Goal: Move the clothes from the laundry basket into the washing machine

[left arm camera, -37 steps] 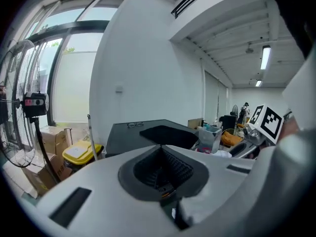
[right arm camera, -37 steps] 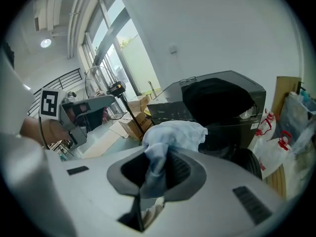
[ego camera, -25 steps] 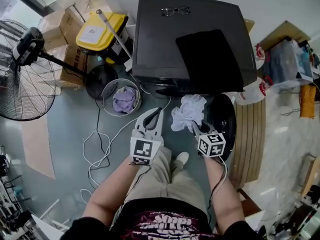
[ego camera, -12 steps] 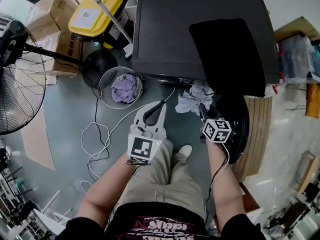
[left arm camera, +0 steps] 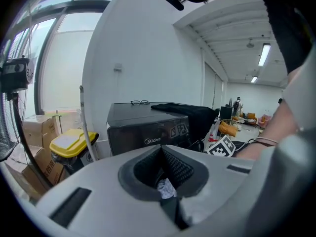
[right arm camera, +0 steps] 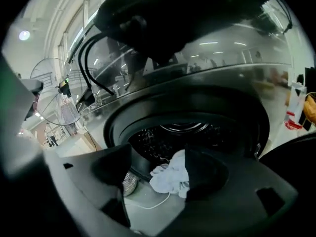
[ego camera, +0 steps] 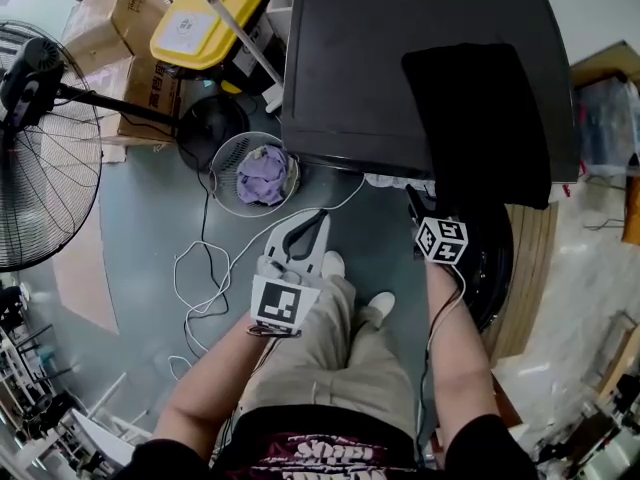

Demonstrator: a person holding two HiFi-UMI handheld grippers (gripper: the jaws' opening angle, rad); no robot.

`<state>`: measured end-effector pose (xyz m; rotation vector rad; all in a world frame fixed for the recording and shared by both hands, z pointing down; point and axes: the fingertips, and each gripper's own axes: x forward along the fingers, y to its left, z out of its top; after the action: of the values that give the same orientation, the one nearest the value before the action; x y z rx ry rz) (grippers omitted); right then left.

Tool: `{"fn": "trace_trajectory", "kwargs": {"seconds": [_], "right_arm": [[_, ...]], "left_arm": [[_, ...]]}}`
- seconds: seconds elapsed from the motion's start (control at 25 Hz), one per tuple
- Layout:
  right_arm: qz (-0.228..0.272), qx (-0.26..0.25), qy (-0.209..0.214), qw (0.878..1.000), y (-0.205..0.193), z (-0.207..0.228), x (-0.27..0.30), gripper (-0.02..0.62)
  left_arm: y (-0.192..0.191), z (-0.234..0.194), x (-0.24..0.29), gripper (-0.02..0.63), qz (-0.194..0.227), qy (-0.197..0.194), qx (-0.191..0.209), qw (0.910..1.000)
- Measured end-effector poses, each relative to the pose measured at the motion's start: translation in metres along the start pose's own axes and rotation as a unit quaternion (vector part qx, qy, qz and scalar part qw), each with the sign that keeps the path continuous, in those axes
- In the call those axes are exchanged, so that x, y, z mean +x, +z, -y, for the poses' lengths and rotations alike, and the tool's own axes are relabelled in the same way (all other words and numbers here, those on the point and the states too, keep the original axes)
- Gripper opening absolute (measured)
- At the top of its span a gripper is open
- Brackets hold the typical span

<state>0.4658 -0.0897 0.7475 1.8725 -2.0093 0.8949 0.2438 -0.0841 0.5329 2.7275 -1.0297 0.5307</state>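
white cloth (right arm camera: 170, 179) sits in the right hand-held gripper (right arm camera: 158, 164), jaws opening, forearm (ego camera: 455, 338) stretched toward the drum (right arm camera: 187, 132).

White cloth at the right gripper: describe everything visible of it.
The white cloth is a small crumpled bundle of soft, thin-looking fabric. It sits between the jaws of the right gripper, which are opening, against the jaw on the picture's right; the other jaw stands clear of it. It hangs at the lower edge of the washing machine, at its open round mouth, with the dark drum behind. Whether it rests on the rim cannot be told.
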Motion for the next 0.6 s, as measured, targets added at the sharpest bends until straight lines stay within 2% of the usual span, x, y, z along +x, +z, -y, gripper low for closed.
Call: {"fn": "trace_trajectory", "kwargs": {"seconds": [0.24,0.4,0.48,0.6], "right_arm": [[-0.027,-0.033,0.02,0.999,0.015,-0.01,-0.02,0.331],[-0.043,-0.035,0.024,0.998,0.016,-0.013,-0.04,0.3],[-0.051,-0.04,0.026,0.998,0.016,-0.015,-0.053,0.25],[-0.053,-0.049,0.025,0.997,0.022,-0.019,-0.078,0.104]], "left_arm": [[0.014,0.013,0.004,0.005,0.0,0.007,-0.03,0.9995],[0.034,0.028,0.007,0.005,0.015,0.002,-0.018,0.9997],[0.042,0.033,0.005,0.005,0.019,0.003,-0.019,0.9996],[0.052,0.042,-0.001,0.005,0.025,0.003,-0.029,0.9993]]}}
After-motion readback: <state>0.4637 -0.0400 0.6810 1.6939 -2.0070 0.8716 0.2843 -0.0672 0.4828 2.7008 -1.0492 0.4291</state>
